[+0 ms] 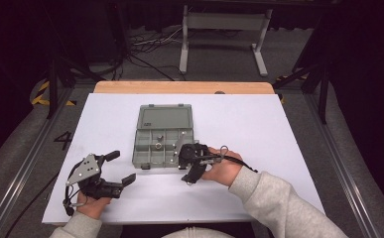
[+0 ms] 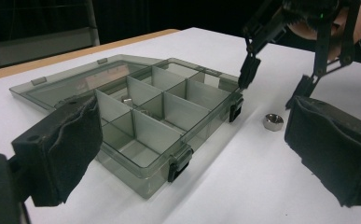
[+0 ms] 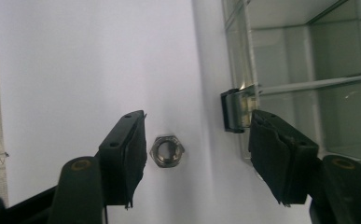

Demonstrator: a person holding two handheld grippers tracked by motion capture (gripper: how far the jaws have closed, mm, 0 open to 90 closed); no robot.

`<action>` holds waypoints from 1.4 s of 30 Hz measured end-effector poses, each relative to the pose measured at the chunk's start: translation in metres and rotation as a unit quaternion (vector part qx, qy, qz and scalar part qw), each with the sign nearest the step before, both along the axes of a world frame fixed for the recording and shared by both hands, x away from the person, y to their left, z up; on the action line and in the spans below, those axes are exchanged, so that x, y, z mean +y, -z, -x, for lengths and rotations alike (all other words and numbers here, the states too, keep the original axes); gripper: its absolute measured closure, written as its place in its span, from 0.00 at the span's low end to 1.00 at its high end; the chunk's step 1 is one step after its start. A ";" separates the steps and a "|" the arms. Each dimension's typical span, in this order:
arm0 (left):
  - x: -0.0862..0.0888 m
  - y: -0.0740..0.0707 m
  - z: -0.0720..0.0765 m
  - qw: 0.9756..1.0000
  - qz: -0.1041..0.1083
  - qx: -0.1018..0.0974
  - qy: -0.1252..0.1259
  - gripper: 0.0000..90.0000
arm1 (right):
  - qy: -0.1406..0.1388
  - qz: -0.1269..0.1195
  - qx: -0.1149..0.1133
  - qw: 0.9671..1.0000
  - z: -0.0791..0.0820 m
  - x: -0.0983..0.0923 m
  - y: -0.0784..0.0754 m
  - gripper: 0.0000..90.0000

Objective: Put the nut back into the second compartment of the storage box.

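Nut (image 3: 167, 151): on the table beside the open organizer box (image 1: 162, 134), between my right gripper (image 3: 197, 158) jaws, spread wide, ungripped. Left gripper (image 1: 117, 168) wide open, empty.

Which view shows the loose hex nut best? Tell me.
The right gripper view: the nut lies close up between open tongs. The left gripper view shows it small beside the box. In the high view, I cannot make it out.

One clear plastic box (image 2: 141, 116) is seen lying open on the tabletop (image 1: 259, 124), split into several compartments. One loose nut (image 3: 167, 150) is spotted on the tabletop beside it, plus what looks like two small metal bits inside the box. Two grippers, left (image 1: 122, 168) and right (image 3: 197, 163), are counted.
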State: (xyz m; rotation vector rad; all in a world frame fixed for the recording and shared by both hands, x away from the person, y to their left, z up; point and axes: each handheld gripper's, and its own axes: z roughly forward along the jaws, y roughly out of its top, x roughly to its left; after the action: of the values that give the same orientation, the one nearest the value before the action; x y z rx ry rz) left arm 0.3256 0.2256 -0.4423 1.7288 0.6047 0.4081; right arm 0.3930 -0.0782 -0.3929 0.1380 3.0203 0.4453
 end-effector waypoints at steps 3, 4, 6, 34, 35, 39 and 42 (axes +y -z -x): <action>0.000 0.000 0.000 1.000 -0.002 0.001 0.002 0.06 | -0.002 0.006 0.007 1.000 0.000 0.000 0.006 0.43; 0.000 0.000 0.000 1.000 -0.003 0.001 0.001 0.06 | -0.004 0.009 0.016 1.000 0.002 0.000 0.013 0.45; 0.000 0.000 0.000 1.000 -0.003 0.001 0.002 0.06 | -0.006 0.013 0.018 1.000 0.003 0.000 0.015 0.46; 0.000 0.000 0.000 1.000 0.003 0.003 -0.001 0.06 | -0.011 -0.009 -0.003 1.000 -0.025 0.020 -0.030 0.75; 0.000 0.000 0.000 1.000 0.001 0.002 0.000 0.06 | -0.006 -0.015 -0.001 1.000 -0.035 0.025 -0.035 0.75; 0.000 0.000 0.001 1.000 0.002 0.002 0.002 0.06 | 0.003 -0.019 -0.007 1.000 -0.048 0.031 -0.040 0.75; 0.000 0.001 0.000 1.000 0.002 0.002 0.002 0.06 | 0.013 -0.024 -0.013 1.000 -0.062 0.039 -0.042 0.75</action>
State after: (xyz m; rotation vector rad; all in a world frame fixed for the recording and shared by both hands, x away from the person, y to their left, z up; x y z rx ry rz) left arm 0.3254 0.2261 -0.4429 1.7277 0.6055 0.4003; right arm 0.4547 -0.0397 -0.3505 0.1738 2.9806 0.5143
